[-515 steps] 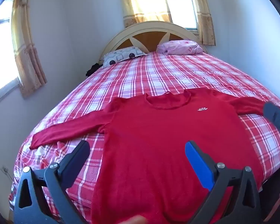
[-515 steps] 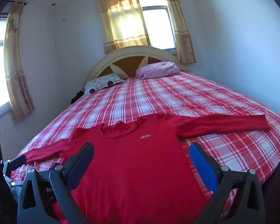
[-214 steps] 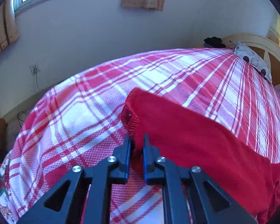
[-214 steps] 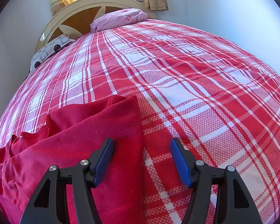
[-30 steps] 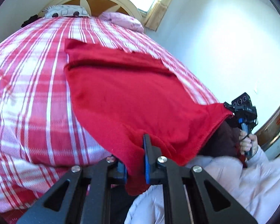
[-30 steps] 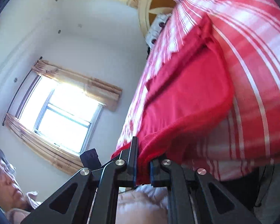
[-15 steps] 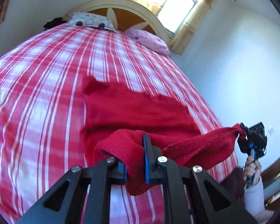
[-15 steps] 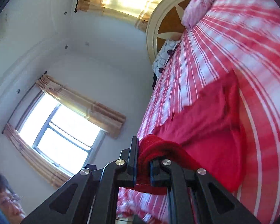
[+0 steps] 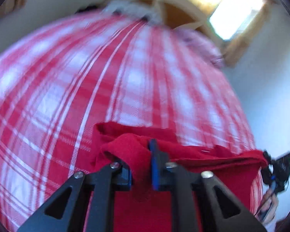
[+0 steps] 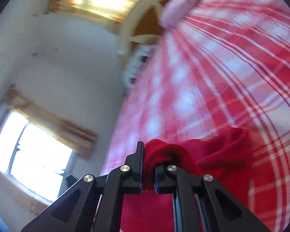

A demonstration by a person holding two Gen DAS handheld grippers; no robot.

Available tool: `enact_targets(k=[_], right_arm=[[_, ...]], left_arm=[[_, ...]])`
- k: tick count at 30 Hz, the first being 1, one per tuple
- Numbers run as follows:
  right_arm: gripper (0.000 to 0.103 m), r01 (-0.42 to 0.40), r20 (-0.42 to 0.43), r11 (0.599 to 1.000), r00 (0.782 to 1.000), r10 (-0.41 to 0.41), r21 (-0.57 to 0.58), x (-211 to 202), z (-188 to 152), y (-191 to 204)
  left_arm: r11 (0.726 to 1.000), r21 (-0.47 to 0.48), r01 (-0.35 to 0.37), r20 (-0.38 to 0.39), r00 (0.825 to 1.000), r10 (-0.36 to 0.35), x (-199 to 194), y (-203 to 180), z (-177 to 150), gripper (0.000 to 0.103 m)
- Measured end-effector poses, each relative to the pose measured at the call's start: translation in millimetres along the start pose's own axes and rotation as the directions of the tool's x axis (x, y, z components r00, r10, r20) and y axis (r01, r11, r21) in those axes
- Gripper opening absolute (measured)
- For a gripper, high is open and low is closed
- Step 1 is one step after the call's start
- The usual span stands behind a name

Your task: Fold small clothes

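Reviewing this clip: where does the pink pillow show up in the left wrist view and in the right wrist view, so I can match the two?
Left wrist: the pink pillow lies upper right, blurred, below the bright window.
Right wrist: the pink pillow sits at top, right of centre, at the head of the checked bedspread.
Shared landmark: the arched headboard just behind it in both views.
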State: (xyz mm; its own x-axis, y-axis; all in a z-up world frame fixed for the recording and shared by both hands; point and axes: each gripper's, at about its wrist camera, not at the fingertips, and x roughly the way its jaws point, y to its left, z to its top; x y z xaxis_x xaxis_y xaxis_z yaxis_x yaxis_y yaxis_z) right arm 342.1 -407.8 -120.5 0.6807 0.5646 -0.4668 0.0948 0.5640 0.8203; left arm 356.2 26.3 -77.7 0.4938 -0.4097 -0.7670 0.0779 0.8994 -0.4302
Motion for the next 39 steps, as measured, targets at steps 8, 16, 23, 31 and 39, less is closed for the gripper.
enact_targets(k=[8,16,23,31,39], right_arm=[[0.011,-0.016,-0.016,0.989,1.0,0.019,0.148,19.5,22.0,-44.1],[0.072,-0.168,0.006,0.958,0.985,0.171,0.231,5.4,26.9,-39.6],[0.083,-0.23,0.179,0.924,0.967,0.182,0.306,-44.1,23.0,-59.9],[0.083,0.042,0.074,0.996,0.997,-0.036,-0.083,-87.2,-29.9,-17.3],[0.08,0.247,0.023,0.873,0.965,-0.262,-0.421,-83.3,-110.6,10.1]], left_arm=[[0.965,-0.218,0.143,-0.108,0.98,-0.169,30.1,42.2,25.5,0.026],[0.964,-0.185,0.189,-0.102,0.972,-0.211,-2.0,50.4,50.1,0.042],[0.91,-0.314,0.27,-0.034,0.955,-0.296,-23.5,83.0,47.7,0.084],[0.982,-0.126,0.14,0.002,0.99,-0.141,-62.6,75.8,18.4,0.087],[0.973,0.149,0.176,-0.044,0.984,-0.171,-60.2,28.1,-88.6,0.087]])
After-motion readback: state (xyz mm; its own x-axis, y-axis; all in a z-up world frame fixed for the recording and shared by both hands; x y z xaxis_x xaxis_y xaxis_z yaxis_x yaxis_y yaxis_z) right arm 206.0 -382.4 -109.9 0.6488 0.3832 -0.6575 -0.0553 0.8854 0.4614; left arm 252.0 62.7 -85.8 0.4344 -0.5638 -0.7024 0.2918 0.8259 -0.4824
